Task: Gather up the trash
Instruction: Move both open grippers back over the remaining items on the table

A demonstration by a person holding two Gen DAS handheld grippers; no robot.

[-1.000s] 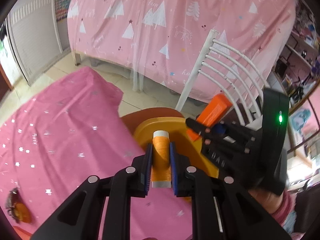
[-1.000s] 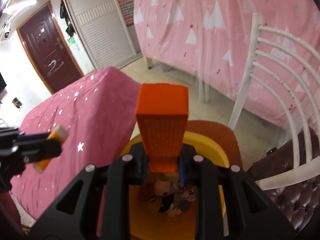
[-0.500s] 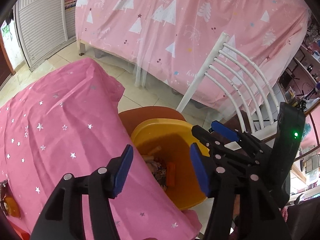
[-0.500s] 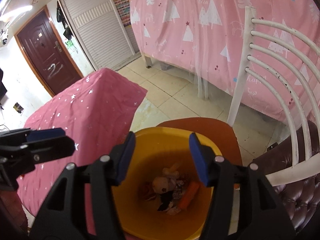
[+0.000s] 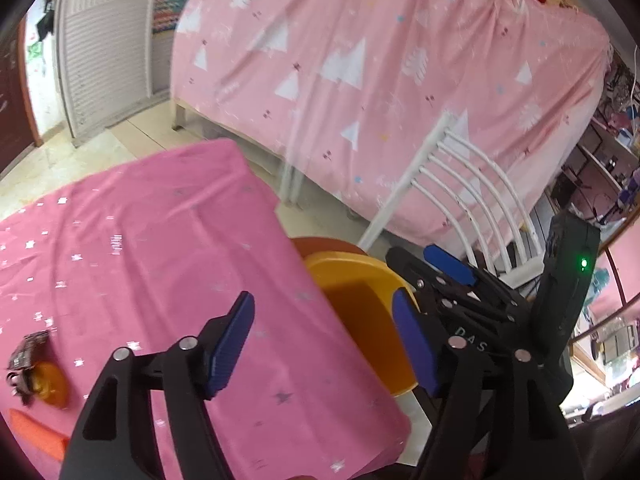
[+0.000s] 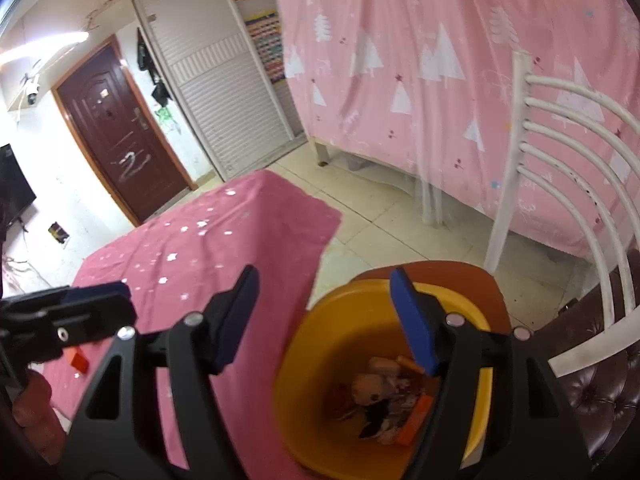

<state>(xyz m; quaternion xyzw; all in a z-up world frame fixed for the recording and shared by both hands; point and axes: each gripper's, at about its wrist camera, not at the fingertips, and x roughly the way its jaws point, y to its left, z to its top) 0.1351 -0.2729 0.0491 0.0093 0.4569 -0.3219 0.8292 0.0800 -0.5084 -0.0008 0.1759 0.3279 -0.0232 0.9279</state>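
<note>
A yellow bin [image 6: 360,296] stands beside the table and holds a heap of trash [image 6: 384,392], with an orange block [image 6: 414,420] lying in it. My right gripper [image 6: 324,320] hangs above the bin's near-left rim, its jaws opening with nothing between them. My left gripper [image 5: 322,344] is over the table's right edge, next to the bin [image 5: 356,304]. Its jaws are also opening and are empty. On the pink starry cloth [image 5: 160,260], an orange piece with a dark wrapper [image 5: 40,372] and a red-orange scrap [image 5: 36,432] lie at the lower left.
The bin sits on a brown stool [image 6: 460,276]. A white slatted chair back [image 6: 560,160] rises to the right, with a dark padded seat [image 6: 600,380] below it. A pink tree-print sheet [image 6: 440,60] hangs behind. A small red piece [image 6: 78,360] lies on the cloth.
Both grippers opened: the orange spool left the left one and the orange block left the right one, and the block now lies in the bin. The left gripper drew back over the table.
</note>
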